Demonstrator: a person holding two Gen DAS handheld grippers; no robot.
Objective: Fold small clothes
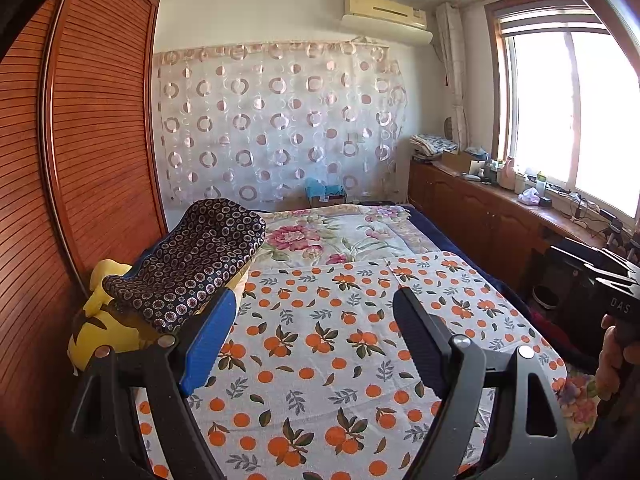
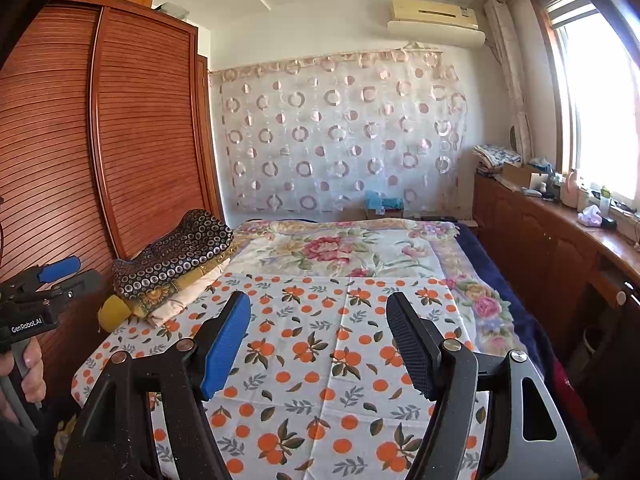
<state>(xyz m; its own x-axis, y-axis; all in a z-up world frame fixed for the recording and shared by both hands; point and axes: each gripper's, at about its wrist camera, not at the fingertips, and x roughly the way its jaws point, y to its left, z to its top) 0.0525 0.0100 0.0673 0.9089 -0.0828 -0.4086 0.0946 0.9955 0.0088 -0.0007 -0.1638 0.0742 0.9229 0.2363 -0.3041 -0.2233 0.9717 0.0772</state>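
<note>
I am holding the left gripper [image 1: 314, 312] over the bed [image 1: 460, 240], its tongs standing well apart with nothing between them: one ribbed blue pad [image 1: 208, 344] on the left, one black textured pad [image 1: 418, 340] on the right. The right gripper [image 2: 318, 320] is hovering likewise, tongs apart and empty, over the same orange-print cloth [image 2: 320, 360]. That thin white cotton sheet, dotted with oranges and leaves, is lying flat across the near part of the bed, faint fold creases crossing it. Beyond it a floral quilt [image 2: 340, 248] is covering the far end. At the bed's left edge, against the slatted wooden wardrobe [image 2: 140, 140], a stack of folded clothes [image 2: 172, 264] is sitting: a dark ring-patterned piece on top, cream and yellow layers beneath. A hand [image 2: 28, 372] is gripping the left gripper's handle.
</note>
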